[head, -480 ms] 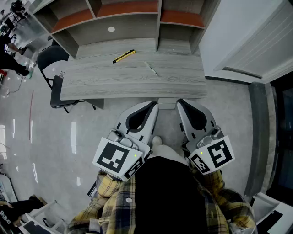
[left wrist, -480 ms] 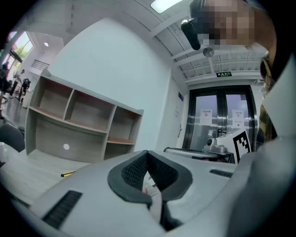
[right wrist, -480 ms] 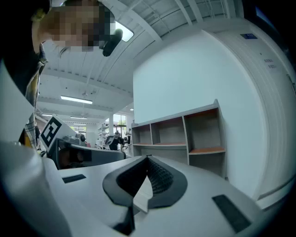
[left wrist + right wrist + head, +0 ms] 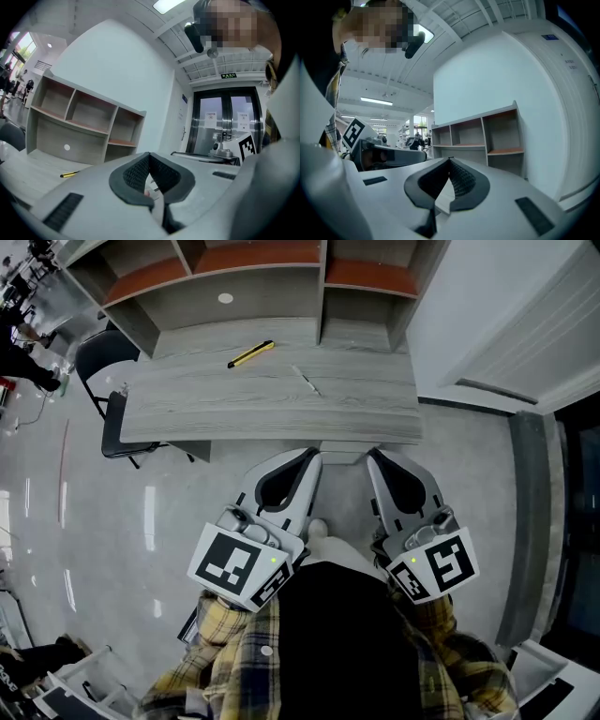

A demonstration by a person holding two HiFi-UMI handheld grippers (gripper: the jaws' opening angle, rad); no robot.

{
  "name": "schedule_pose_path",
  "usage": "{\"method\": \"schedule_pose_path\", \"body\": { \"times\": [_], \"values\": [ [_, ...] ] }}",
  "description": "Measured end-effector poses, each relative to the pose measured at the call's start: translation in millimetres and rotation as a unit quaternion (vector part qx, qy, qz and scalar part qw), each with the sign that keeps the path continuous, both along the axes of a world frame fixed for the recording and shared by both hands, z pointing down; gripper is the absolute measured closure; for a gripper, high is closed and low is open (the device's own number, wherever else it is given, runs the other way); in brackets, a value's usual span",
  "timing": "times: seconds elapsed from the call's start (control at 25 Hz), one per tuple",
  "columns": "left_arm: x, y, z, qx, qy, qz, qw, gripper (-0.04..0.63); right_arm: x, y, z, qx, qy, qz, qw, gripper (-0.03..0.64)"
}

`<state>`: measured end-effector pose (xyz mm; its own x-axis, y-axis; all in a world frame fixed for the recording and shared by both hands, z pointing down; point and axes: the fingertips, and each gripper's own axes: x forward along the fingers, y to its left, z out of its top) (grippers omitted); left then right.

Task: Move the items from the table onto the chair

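Our left gripper [image 4: 313, 459] and right gripper [image 4: 372, 457] are clenched on nothing, short of the grey wood-grain table [image 4: 187, 409].
We'd best open one before reaching the slim yellow-and-black cutter [image 4: 251, 353] at eleven o'clock.

Table [image 4: 187, 409] matt grey woodgrain; floor [image 4: 112, 521] glossy, reflective; shirt [image 4: 220, 629] plaid cloth.

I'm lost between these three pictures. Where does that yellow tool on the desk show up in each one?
Head view: the yellow tool lies on the far part of the desk, left of centre.
Left gripper view: it is a small yellow sliver at lower left, on the desk top.
Right gripper view: not in it.
Shared landmark: the shelf unit behind the desk shows in all three.
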<state>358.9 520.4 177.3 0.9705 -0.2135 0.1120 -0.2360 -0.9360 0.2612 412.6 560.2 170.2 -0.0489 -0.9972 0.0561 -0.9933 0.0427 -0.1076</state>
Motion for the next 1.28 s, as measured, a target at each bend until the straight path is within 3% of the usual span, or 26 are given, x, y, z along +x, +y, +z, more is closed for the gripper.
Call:
{"method": "schedule_pose_path", "body": {
  "times": [0.4,0.68,1.04,1.28],
  "values": [
    [-2.7,-2.5,6.2,0.002,0.001,-0.04,0.9992,0.592,-4.1,-6.3,13.4,-0.005,-0.01,-0.044,0.999,0.6],
    [-11.3,-31.9,9.2,-0.004,0.003,-0.055,0.9985,0.592,-17.3,-40.0,16.4,-0.013,-0.006,-0.072,0.997,0.6],
    [-32.9,-132.8,17.2,-0.01,0.0,-0.041,0.9991,0.592,-39.8,-135.6,26.5,-0.025,-0.004,-0.054,0.998,0.6],
    [-56.0,-223.4,18.0,-0.01,-0.018,-0.003,0.9998,0.592,-59.7,-218.6,28.1,-0.027,-0.012,-0.007,1.0,0.6]
  ]
}}
